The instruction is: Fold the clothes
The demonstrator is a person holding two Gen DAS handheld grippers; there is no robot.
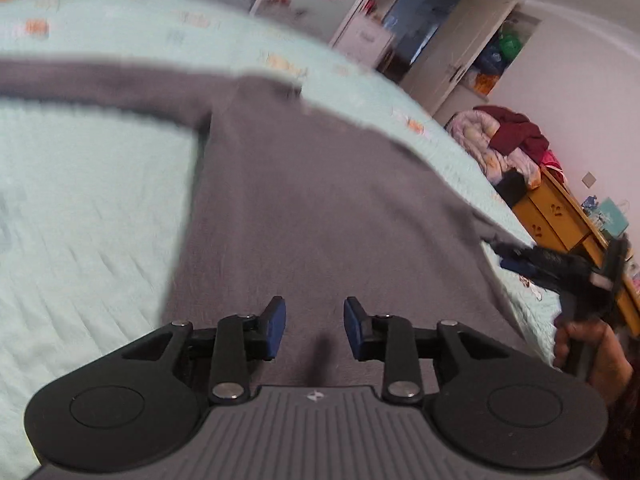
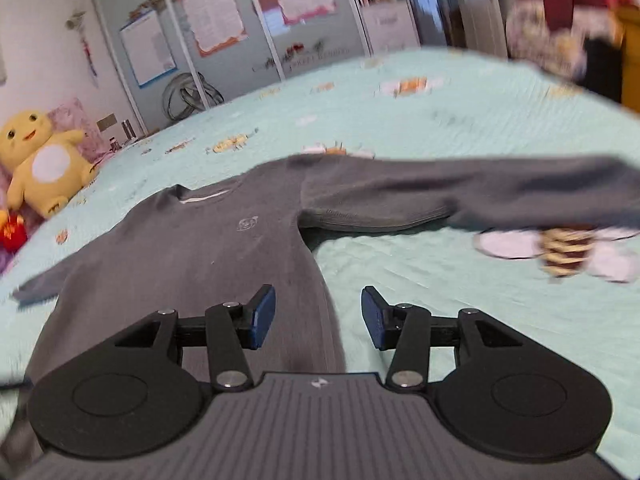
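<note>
Sweater (image 2: 224, 248) lies flat under both released grippers, left gripper (image 1: 315, 328) and right gripper (image 2: 318, 317); bare bedspread (image 2: 460, 280) stretches beyond its side edge.

Sweater (image 2: 200, 248) lies flat on the bed (image 2: 440, 128), body running away from both cameras, neckline at the far end. One sleeve (image 2: 460, 196) stretches out to the right in the right wrist view; the other sleeve (image 1: 100, 80) stretches left in the left wrist view. Left gripper (image 1: 315, 328) sits over the sweater's body; right gripper (image 2: 318, 316) over its right edge, one finger above cloth, the other above bed cover. Plush toy (image 2: 44, 168) at the bed's far left. Beyond the bed, wardrobe doors (image 2: 208, 28). Clothes pile (image 1: 508, 144) on a wooden cabinet (image 1: 560, 216) to the bed's right.
</note>
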